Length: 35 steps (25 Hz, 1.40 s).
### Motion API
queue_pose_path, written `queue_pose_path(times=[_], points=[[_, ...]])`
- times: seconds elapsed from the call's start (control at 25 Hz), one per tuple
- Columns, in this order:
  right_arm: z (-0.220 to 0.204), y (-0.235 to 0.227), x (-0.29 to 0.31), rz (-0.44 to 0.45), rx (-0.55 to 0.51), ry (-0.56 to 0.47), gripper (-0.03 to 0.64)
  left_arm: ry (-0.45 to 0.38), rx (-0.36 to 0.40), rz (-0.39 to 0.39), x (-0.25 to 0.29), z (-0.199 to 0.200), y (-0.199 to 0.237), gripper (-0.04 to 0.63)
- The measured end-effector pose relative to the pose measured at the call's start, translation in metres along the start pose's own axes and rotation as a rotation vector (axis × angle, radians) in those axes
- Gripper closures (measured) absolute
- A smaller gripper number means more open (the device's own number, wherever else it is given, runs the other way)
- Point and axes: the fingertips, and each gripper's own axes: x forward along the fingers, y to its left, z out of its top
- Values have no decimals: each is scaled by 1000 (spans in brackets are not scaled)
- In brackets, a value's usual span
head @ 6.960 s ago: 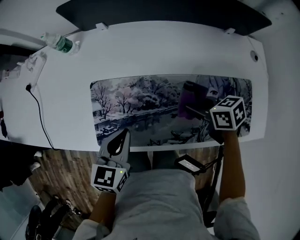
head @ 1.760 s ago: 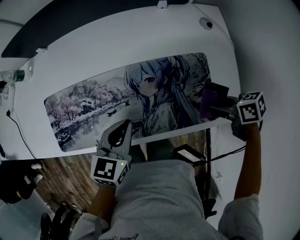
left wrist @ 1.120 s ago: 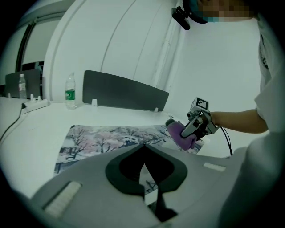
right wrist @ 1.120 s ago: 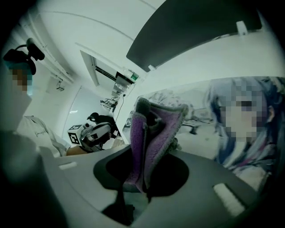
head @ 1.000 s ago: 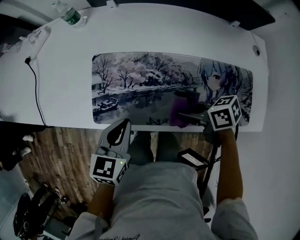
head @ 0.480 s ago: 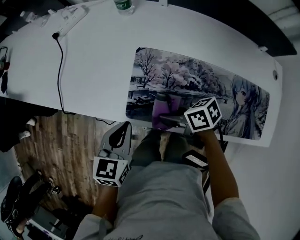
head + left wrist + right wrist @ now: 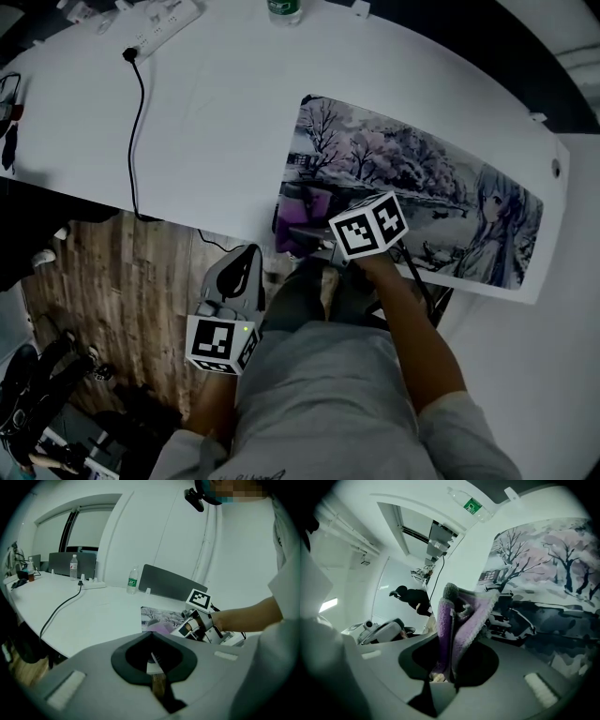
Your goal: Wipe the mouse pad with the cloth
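Right gripper [image 7: 300, 231] clamps fuzzy purple cloth [image 7: 298, 208] on illustrated snowy-tree mouse pad [image 7: 412, 169]; left gripper [image 7: 246, 261] closed, empty; clear plastic bottle [image 7: 471, 503], green label unreadable.

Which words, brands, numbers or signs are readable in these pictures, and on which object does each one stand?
No text can be read anywhere.
Green label on the bottle: print too blurred to read.
Cubes of the left gripper and the right gripper: square patterns only, no letters.
Print on the mouse pad: a picture only, no words visible.
Purple cloth: no tag or print visible.
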Motion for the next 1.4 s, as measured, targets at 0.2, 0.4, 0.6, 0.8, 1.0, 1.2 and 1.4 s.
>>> queue_pose_path(times=[0.2, 0.4, 0.6, 0.8, 1.0, 1.2, 1.4], points=[[-1, -10, 12, -35, 17, 25, 515, -7, -12, 4, -2, 2, 6, 580], [-2, -18, 10, -57, 21, 17, 515, 3, -9, 0, 1, 2, 4, 580], [-11, -27, -6, -70, 26, 17, 515, 14, 9, -22, 8, 4, -11, 580], [-28, -45, -40, -86, 49, 0, 515, 21, 31, -48, 22, 7, -39, 580], [-59, -72, -93, -106, 76, -15, 515, 50, 69, -114, 44, 4, -90, 580], [-92, -100, -149, -141, 102, -35, 515, 65, 104, -171, 66, 6, -142, 580], [-119, -123, -197, -174, 113, -45, 515, 82, 133, -209, 83, 6, -187, 580]])
